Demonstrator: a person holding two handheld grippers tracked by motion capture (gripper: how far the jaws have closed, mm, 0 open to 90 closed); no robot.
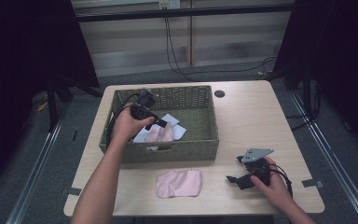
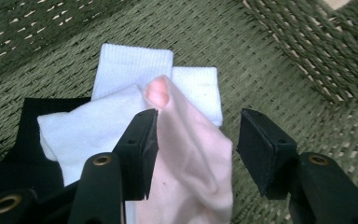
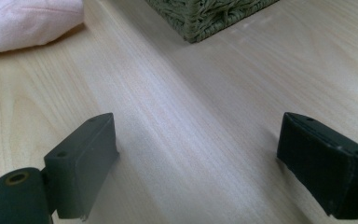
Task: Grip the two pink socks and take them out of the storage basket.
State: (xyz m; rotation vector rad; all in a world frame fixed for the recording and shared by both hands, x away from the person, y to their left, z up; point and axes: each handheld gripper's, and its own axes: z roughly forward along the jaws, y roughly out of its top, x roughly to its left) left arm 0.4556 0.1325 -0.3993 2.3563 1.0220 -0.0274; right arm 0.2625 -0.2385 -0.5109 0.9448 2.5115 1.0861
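Observation:
A green woven basket (image 1: 168, 151) stands at the table's left middle. Inside lie a pink sock (image 1: 161, 134) and white socks (image 1: 177, 128). My left gripper (image 1: 161, 122) reaches down into the basket. In the left gripper view my left gripper (image 2: 198, 126) stands open astride the pink sock (image 2: 191, 163); the sock brushes the left-hand jaw and stays apart from the other. The white socks (image 2: 135, 65) lie under and behind it. A second pink sock (image 1: 179, 183) lies on the table in front of the basket. My right gripper (image 1: 233, 168) rests open on the table at the front right, nothing between its jaws (image 3: 196, 135).
A black cloth (image 2: 42, 140) lies in the basket beside the white socks. The basket's corner (image 3: 205, 16) and the loose pink sock (image 3: 23, 21) show ahead of the right gripper. A round cable hole (image 1: 219, 94) sits in the wooden table (image 1: 251, 121) near its back edge.

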